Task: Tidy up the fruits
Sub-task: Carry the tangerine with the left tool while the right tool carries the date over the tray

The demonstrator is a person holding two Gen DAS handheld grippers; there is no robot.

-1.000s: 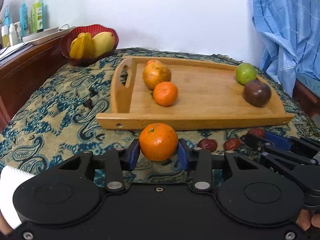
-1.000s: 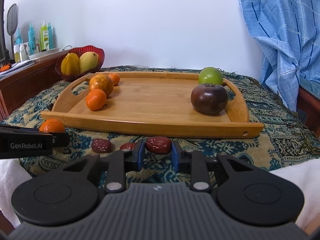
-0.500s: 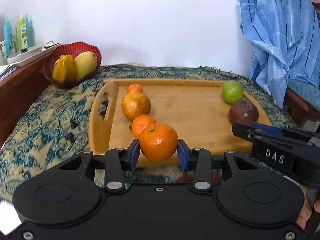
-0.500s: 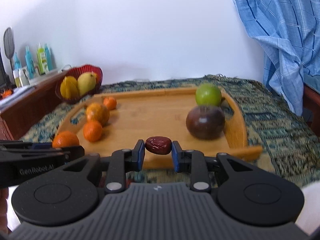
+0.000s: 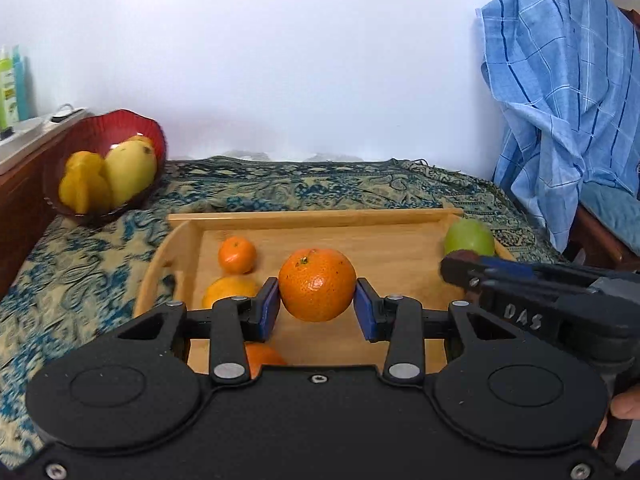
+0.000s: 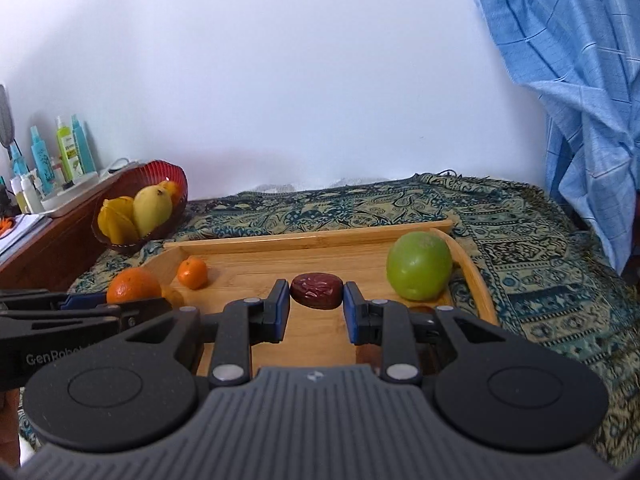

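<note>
Above wooden tray: "GenRobot" left gripper jaws clamping orange, "DAS" right gripper jaws pinching red date.

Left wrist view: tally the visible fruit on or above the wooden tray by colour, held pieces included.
Orange: 4, the held orange in the left gripper plus three tray oranges on the wooden tray
Green: 1, the green fruit
Dark red: 1, the dark red fruit in the right gripper
Total: 6

Patterned blue-and-tan cloth covers the surface. Wooden tray lies on it at centre; red fruit bowl at 10 o'clock of tray.
</note>
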